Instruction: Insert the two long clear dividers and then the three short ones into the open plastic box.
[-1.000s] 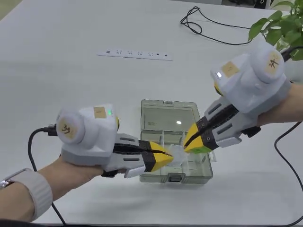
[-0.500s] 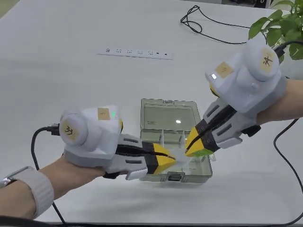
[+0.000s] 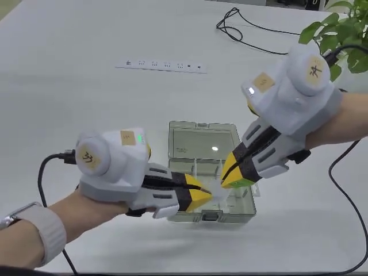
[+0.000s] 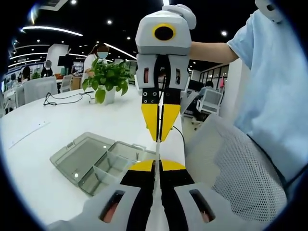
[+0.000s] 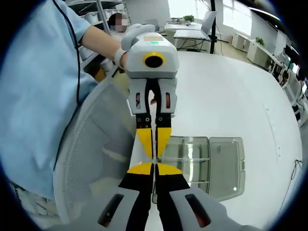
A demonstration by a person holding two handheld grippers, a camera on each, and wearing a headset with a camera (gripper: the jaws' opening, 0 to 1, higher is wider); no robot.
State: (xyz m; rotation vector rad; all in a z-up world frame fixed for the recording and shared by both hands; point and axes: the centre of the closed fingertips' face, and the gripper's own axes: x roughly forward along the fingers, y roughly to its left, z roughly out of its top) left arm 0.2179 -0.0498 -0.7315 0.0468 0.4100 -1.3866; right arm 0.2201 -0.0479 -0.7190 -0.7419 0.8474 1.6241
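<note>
**While the pinch holds, little has moved**

On the white table (image 3: 86,103) the open plastic box (image 3: 230,214) sits, partitions (image 3: 196,167) already standing inside. Above its near right corner the left gripper (image 3: 206,195) and right gripper (image 3: 227,177) have merely tilted this past second. Each is clamped tight on one end of a clear divider (image 3: 217,186), not yet seated; alignment, I judge, continues.

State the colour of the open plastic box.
The plastic box is clear with a smoky grey-green tint, which shows best in the left gripper view.
</note>
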